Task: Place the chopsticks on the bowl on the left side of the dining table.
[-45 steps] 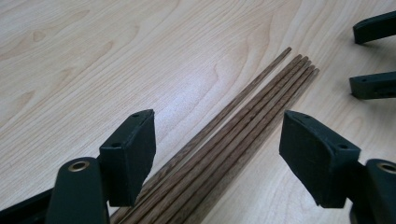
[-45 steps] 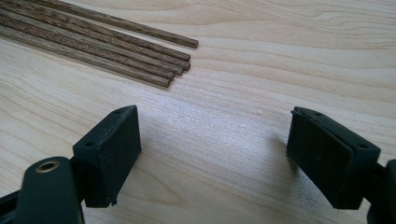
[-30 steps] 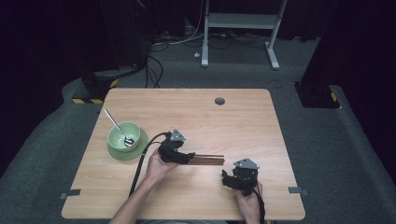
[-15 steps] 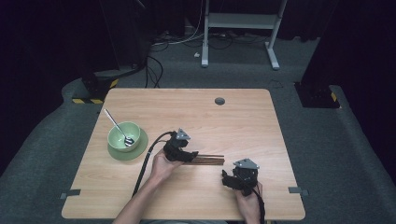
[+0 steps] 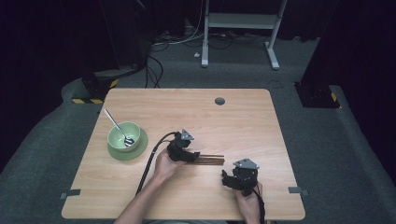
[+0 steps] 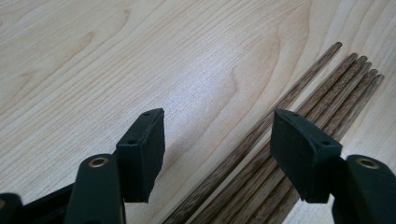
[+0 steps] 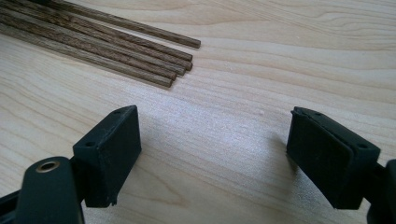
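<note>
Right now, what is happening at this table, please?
A person holds a claw in each hand at a wooden table. The left claw is low over a bundle of dark sticks; its jaws have just been closing but are open, gripping nothing yet. The right claw is open above bare wood, with the stick tips ahead of it. A green bowl with a spoon stands apart at the left.

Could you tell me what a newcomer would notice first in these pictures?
Probably the bundle of dark wooden sticks lying flat near the middle of the table, with the left gripper open over their near end. Next, the green bowl on its green saucer at the table's left, a spoon leaning inside it.
</note>
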{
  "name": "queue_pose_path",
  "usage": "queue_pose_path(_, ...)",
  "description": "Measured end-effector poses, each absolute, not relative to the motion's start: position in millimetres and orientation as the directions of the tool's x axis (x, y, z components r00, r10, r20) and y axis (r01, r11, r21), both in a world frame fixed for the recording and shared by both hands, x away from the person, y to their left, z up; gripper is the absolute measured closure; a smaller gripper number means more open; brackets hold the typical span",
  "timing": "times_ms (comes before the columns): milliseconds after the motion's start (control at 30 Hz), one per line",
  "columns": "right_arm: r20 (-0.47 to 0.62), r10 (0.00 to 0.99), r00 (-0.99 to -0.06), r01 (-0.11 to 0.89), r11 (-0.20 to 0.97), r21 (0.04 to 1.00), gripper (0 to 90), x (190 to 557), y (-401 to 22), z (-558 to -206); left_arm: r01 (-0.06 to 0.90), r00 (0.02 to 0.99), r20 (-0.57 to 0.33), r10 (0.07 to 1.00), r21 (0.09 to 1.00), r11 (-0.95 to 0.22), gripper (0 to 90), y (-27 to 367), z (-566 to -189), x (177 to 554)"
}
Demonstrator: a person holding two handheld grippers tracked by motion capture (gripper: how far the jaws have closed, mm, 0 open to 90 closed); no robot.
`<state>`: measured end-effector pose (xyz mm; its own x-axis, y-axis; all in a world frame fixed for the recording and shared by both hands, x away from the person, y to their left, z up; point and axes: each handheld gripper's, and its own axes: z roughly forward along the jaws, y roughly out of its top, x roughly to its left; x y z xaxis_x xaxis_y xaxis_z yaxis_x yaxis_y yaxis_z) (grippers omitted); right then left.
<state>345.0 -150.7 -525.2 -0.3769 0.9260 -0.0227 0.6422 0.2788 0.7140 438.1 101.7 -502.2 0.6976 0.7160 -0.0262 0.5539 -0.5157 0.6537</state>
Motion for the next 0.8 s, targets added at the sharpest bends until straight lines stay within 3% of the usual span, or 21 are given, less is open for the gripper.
queue_pose_path(800,-0.022,0.926,-0.378,0.642,0.279,0.714,17.0,344.9,-150.7,-525.2,0.577,0.68,-0.023,0.733,0.634,-0.515,37.4,106.8,-508.8,444.6)
